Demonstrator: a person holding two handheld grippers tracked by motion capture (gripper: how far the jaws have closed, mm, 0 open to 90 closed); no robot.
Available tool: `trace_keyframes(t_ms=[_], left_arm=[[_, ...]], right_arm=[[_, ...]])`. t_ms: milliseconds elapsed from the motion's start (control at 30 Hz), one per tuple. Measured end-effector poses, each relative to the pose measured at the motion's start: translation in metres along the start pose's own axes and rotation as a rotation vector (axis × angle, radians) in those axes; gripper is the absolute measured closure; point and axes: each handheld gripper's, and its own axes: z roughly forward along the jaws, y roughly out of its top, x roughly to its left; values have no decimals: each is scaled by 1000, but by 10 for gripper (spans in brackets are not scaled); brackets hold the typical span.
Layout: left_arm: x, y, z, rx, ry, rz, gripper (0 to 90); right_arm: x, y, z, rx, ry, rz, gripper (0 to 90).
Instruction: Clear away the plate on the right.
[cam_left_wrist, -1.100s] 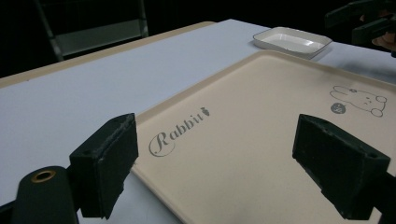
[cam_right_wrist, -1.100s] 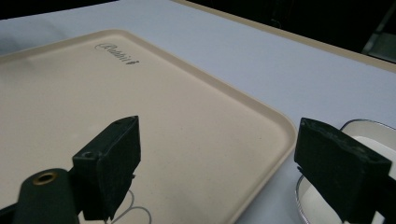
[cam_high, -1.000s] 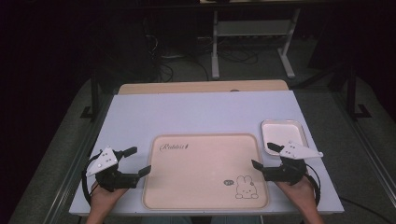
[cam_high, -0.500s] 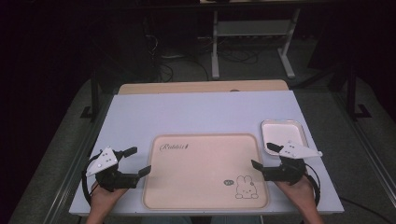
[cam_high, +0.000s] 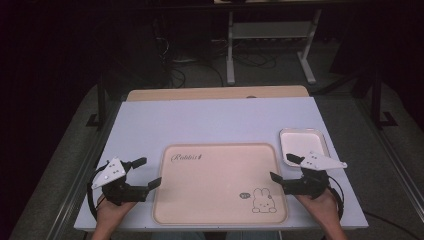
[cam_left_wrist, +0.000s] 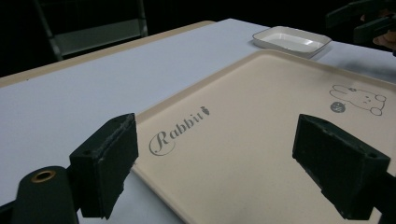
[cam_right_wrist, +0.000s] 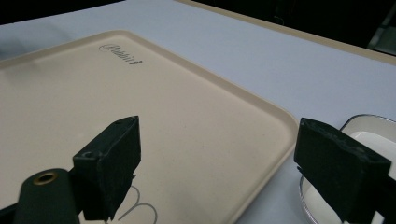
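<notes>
A pale lilac table (cam_high: 215, 120) carries a beige rabbit-print tray (cam_high: 220, 185) near its front edge, and a small white dish (cam_high: 302, 142) sits just right of that tray.

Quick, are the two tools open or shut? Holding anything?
Left tool: open, holding nothing.
Right tool: open, holding nothing.

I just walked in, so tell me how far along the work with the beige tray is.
Nothing looks done yet. The beige tray lies flat on the table. The left gripper and right gripper flank its side edges, jaws open, gripping nothing. The small white dish sits empty. Any handling remains ahead.
</notes>
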Motion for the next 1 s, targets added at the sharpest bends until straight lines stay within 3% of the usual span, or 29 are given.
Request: trace_keyframes(t_ms=[367, 1000], left_arm=[[1, 0, -2, -5, 5, -2, 138], [1, -1, -1, -1, 9, -4, 138]], right_arm=[[-4, -5, -12, 8, 15, 31, 140], [-29, -16, -32, 74, 50, 118, 146]])
